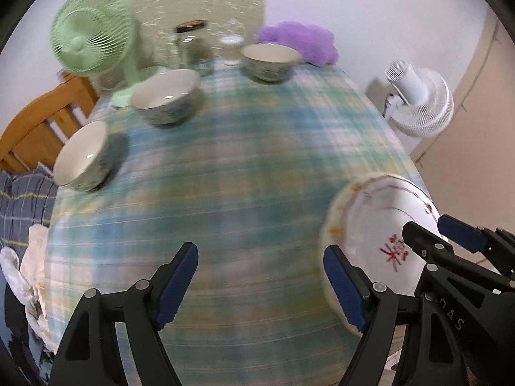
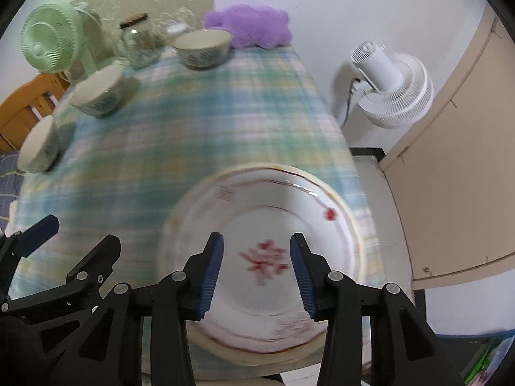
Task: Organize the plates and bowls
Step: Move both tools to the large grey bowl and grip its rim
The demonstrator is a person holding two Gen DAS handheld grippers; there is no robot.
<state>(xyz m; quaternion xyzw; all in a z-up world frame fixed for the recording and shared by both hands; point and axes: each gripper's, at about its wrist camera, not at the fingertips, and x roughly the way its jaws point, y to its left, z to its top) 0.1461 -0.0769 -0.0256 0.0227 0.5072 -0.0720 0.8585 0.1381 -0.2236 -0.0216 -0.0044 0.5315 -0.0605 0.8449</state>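
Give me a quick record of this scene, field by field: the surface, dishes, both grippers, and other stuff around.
surface: table with a plaid cloth
plates: white plate with red character at the near right edge
bowls: three, apart: far bowl, middle bowl, near-left bowl
left hand-held gripper: open, empty
right hand-held gripper: open, above the plate
other: green fan, glass jar, purple plush, white fan

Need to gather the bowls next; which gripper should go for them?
Left, probably. The left gripper is open over bare tablecloth, with the nearest bowl on its side. The right gripper hangs over the plate.
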